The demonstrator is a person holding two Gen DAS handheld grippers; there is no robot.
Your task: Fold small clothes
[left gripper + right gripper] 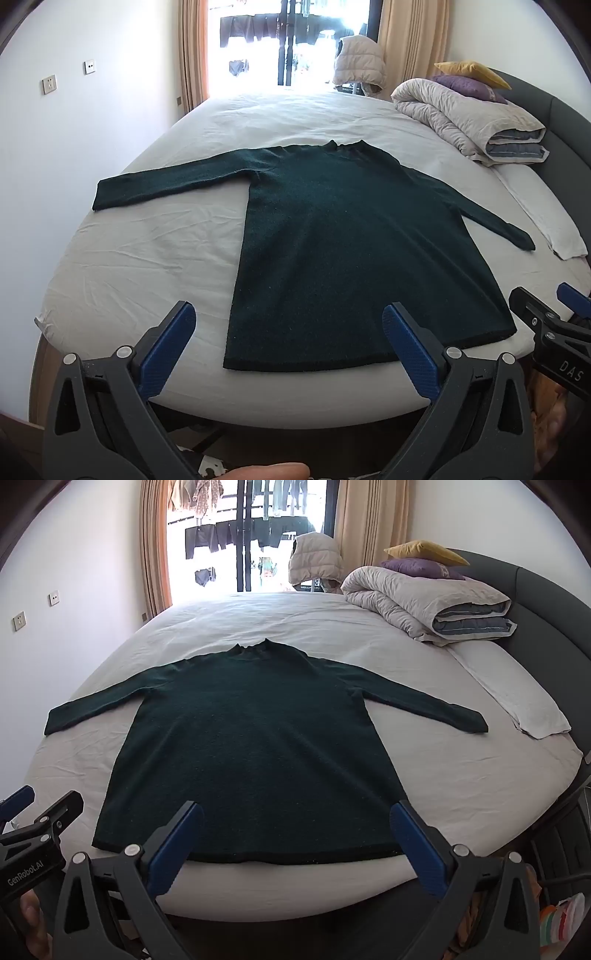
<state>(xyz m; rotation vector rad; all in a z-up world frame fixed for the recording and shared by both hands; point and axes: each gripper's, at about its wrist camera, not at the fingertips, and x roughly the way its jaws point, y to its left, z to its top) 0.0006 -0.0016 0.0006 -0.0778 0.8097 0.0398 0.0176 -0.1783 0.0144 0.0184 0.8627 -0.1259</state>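
Note:
A dark green long-sleeved sweater (332, 240) lies flat on the white bed (147, 258), collar away from me, both sleeves spread out to the sides. It also shows in the right wrist view (258, 746). My left gripper (290, 325) is open and empty, held above the sweater's near hem toward its left side. My right gripper (295, 823) is open and empty above the hem toward its right side. Each gripper shows at the edge of the other's view, the right gripper (554, 325) and the left gripper (37, 812).
A rolled grey duvet (424, 602) with a purple pillow (421, 568) and a yellow pillow (424, 550) sits at the bed's far right by the dark headboard (546, 613). A folded white cloth (517, 694) lies on the right. A window with curtains is beyond the bed.

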